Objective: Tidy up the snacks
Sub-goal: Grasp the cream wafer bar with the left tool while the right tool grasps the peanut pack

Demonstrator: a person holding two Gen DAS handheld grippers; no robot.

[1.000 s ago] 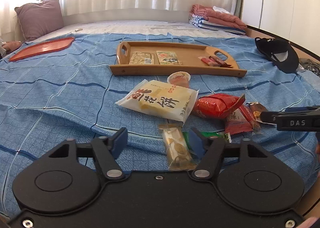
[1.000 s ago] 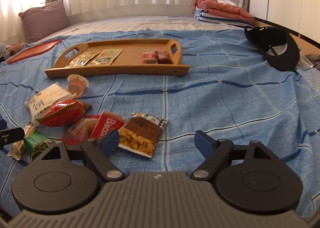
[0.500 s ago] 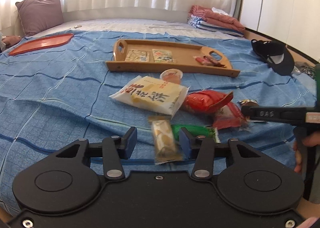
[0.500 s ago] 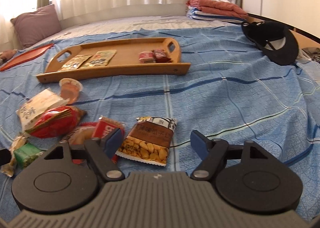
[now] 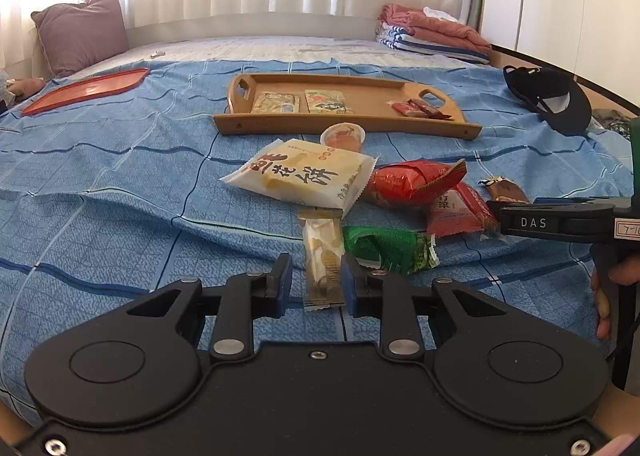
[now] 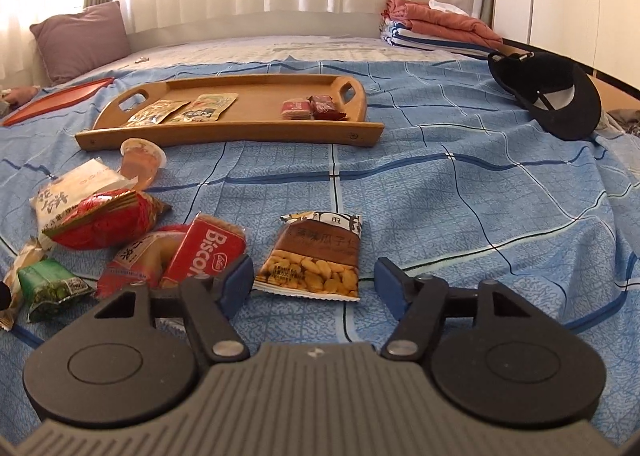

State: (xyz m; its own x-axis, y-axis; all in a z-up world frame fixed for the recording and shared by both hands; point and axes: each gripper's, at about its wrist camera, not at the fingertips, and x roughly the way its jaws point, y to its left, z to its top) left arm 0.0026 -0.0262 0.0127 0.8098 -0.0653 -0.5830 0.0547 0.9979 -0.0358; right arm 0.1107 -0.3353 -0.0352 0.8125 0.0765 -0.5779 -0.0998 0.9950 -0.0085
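My left gripper (image 5: pixel 316 284) is partly closed around a pale yellow wafer packet (image 5: pixel 322 256) lying on the blue bedspread; the right pad touches it, a gap remains at the left pad. Beyond lie a green packet (image 5: pixel 388 248), a large white biscuit bag (image 5: pixel 300 176), a red bag (image 5: pixel 412 182) and a jelly cup (image 5: pixel 343 136). My right gripper (image 6: pixel 314 282) is open just in front of a brown peanut packet (image 6: pixel 316 256). A red Biscoff packet (image 6: pixel 204 254) lies beside its left finger. The wooden tray (image 5: pixel 344 124) holds several small packets.
A black cap (image 6: pixel 548 96) lies at the right. A red tray (image 5: pixel 84 90) and a purple pillow (image 5: pixel 80 34) are at the far left. Folded blankets (image 5: pixel 432 34) sit at the back right. The right gripper's body shows in the left wrist view (image 5: pixel 560 222).
My left gripper's fingers have narrowed around the wafer packet. My right gripper has moved closer to the peanut packet and stayed open.
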